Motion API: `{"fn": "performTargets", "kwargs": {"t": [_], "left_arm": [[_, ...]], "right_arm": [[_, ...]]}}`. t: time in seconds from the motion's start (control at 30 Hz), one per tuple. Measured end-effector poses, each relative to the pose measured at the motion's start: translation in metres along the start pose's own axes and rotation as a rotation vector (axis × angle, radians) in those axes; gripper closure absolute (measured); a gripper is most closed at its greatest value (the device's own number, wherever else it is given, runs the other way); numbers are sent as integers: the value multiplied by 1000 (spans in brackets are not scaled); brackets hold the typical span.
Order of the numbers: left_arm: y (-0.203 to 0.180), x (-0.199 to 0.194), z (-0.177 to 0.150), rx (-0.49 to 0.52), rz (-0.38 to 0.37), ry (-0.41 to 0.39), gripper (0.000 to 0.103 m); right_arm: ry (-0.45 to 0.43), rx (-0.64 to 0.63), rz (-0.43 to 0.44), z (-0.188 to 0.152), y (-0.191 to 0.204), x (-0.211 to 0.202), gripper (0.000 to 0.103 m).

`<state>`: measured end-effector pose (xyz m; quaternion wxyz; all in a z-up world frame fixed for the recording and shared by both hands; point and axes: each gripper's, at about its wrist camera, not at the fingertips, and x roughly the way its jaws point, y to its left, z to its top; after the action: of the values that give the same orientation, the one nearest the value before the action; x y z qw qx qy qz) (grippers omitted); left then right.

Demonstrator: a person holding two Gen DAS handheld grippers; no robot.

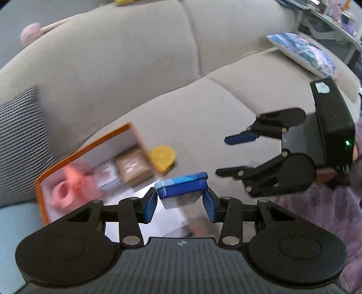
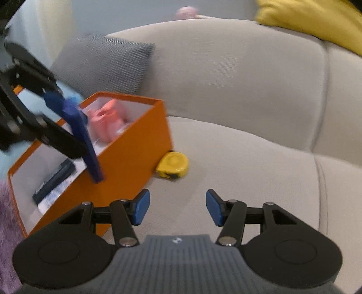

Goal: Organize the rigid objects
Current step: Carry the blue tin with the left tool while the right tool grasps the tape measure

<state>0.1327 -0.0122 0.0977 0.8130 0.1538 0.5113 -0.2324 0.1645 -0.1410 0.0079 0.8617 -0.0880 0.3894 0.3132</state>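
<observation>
Left gripper (image 1: 181,203) clenched on blue tin (image 1: 182,184), orange box (image 2: 126,158) just beyond, far-left; right gripper (image 2: 177,207) spread, empty.

- Home living room
- Beige sofa (image 1: 140,74) with seat and back cushions
- Striped pillow (image 1: 20,144), yellow pillow (image 2: 316,20), printed pillow (image 1: 301,52)
- Purple fluffy throw (image 1: 321,210)

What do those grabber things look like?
Each hand-held gripper, left and right, has black jointed links with silver pins, two blue fingertip pads, round black discs and a ribbed grey body. The right one's black block shows a green light.
</observation>
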Motion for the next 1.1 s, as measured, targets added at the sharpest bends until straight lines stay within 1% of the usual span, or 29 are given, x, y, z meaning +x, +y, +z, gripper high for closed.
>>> {"fn": "performTargets", "kwargs": {"t": [0.07, 0.17, 0.2, 0.37, 0.43, 0.57, 0.67, 0.73, 0.83, 0.93, 1.03, 1.1], "left_arm": [[22, 11, -8, -31, 10, 10, 54], [42, 21, -20, -75, 35, 37, 54], [50, 27, -23, -94, 32, 49, 54], [84, 65, -41, -189, -29, 113, 54], [96, 74, -47, -213, -45, 130, 54], [111, 93, -51, -248, -98, 153, 54], [115, 103, -52, -249, -117, 161, 53], [118, 108, -51, -258, -135, 137, 54], [124, 113, -50, -287, -141, 121, 54], [126, 121, -52, -305, -115, 111, 54], [128, 126, -53, -330, -108, 106, 54], [128, 131, -56, -335, -79, 116, 55]], "right_arm": [[30, -88, 15, 8, 4, 13, 46], [84, -195, 42, 20, 7, 37, 46], [97, -227, 47, 24, 8, 45, 46], [158, -378, 66, 42, 10, 86, 46], [188, -439, 82, 47, 12, 101, 45], [259, -581, 112, 53, 15, 127, 42], [300, -661, 142, 57, 17, 142, 41], [317, -689, 151, 59, 18, 151, 41], [331, -702, 175, 63, 19, 162, 39], [344, -690, 202, 68, 19, 169, 39], [355, -671, 213, 72, 15, 171, 40], [356, -652, 211, 73, 12, 171, 41]]}}
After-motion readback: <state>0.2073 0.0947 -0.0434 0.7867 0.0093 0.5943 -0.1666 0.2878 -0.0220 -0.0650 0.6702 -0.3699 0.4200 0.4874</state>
